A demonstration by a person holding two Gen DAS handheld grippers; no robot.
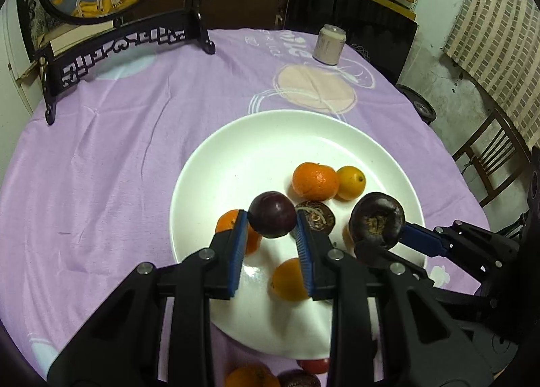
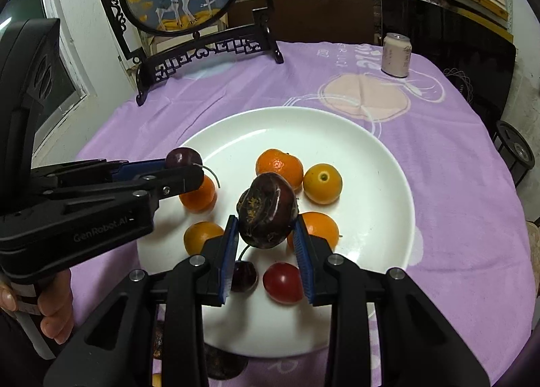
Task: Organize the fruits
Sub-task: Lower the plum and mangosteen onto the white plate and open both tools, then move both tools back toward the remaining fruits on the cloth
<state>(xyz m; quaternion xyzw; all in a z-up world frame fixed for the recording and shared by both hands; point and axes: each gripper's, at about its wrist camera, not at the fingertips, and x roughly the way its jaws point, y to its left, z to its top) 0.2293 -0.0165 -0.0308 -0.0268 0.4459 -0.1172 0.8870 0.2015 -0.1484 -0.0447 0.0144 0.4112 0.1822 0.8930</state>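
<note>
left tongs point(image 1: 272, 218) grip cherry point(image 1: 272, 214); right tongs point(image 2: 265, 228) grip wrinkled dark fruit point(image 2: 266, 213), hiding plate point(image 2: 371, 157) fruit behind.

At frame centre the right gripper point(image 2: 266, 245) clamps a wrinkled dark fruit point(image 2: 266, 214) above the white plate point(image 2: 371, 164) of oranges point(image 2: 279, 165).

Both grippers are matte black plastic with silver round screws at the joints and ribbed blue pads point(image 1: 236, 252) inside the fingers, the left gripper point(image 2: 184, 167) bearing pale "GenRobot.AI" lettering point(image 2: 103, 230) on its side
</note>
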